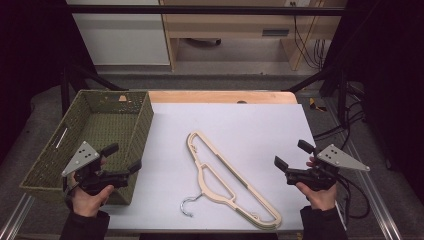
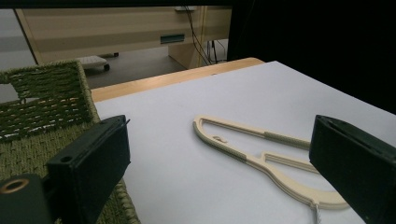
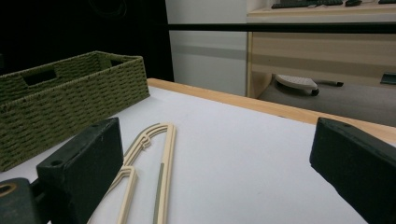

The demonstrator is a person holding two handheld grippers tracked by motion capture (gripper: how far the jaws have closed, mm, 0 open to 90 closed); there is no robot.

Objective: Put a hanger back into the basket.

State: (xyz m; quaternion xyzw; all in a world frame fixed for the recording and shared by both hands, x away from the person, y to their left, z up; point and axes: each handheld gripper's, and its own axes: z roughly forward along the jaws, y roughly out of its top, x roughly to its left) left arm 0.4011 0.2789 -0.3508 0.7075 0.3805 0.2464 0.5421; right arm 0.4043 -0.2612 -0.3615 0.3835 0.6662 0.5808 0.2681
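A cream clothes hanger [image 1: 227, 180] with a metal hook [image 1: 188, 205] lies flat on the white table sheet, running from the middle toward the front right. A green woven basket [image 1: 95, 140] stands at the left, and its inside looks bare. My left gripper [image 1: 122, 158] hovers open over the basket's right front corner, nothing between its jaws. Open as well, my right gripper [image 1: 291, 154] hangs over the table's right edge with nothing in it. The left gripper view has the hanger [image 2: 252, 144] ahead between the jaws and the basket [image 2: 42, 102] at left. The right gripper view has the hanger [image 3: 149, 163] and basket [image 3: 60, 98] at left.
The white sheet [image 1: 240, 125] covers most of the wooden table [image 1: 220, 96]. Black cables [image 1: 345, 130] trail beside the table's right edge. Pale cabinets [image 1: 235, 25] stand on the floor beyond the far edge.
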